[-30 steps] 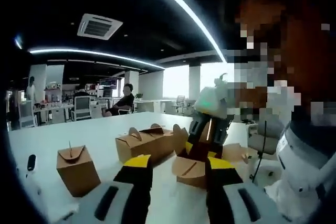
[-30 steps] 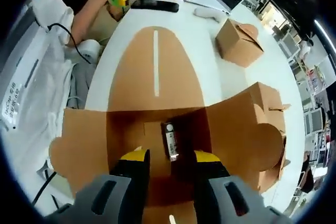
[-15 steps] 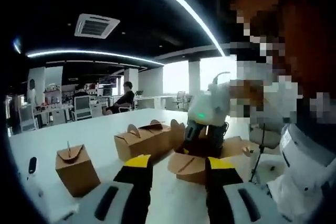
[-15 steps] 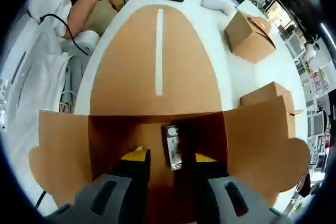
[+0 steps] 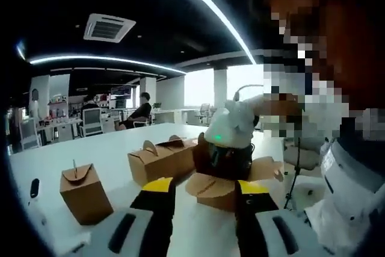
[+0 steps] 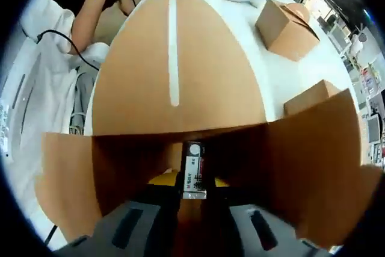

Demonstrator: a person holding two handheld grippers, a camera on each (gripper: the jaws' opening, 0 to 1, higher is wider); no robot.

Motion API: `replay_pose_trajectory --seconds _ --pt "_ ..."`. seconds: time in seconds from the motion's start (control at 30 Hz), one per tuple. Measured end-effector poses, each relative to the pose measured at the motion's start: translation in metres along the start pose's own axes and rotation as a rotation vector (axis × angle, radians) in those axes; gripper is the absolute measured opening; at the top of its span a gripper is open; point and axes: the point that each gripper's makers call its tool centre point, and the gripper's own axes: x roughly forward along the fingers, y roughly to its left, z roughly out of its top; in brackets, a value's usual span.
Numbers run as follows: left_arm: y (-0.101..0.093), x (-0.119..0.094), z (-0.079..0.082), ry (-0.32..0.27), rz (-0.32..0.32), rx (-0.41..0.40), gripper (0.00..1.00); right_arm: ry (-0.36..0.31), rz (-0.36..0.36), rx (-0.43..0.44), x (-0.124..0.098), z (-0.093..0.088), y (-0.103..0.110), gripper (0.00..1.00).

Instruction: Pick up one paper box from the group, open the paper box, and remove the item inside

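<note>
Reaching my right gripper (image 6: 194,192) deep into the opened paper box (image 6: 180,124) on the white table (image 5: 90,154), jaws grasping the small item (image 6: 193,170), left gripper (image 5: 198,189) released, hovering nearby.

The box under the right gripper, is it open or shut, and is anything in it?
Open: the box's flaps are spread wide, and a small item stands inside.

open paper box (image 6: 174,82): matt brown cardboard, smooth flaps
item (image 6: 193,170): glossy, white printed label
counter (image 5: 90,148): smooth white, slight sheen
closed boxes (image 5: 159,161): matt kraft paper
</note>
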Motion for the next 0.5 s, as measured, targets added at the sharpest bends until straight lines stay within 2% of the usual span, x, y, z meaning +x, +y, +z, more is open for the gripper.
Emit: replay_pose_trajectory --seconds 0.2,0.5 --pt "-0.004 0.002 -0.001 0.004 -0.005 0.001 0.40 0.001 -0.012 -0.024 0.000 0.001 0.001 0.18" --pt "-0.013 0.002 0.005 -0.020 -0.035 0.003 0.44 -0.001 -0.053 0.017 -0.014 0.007 -0.001 0.18"
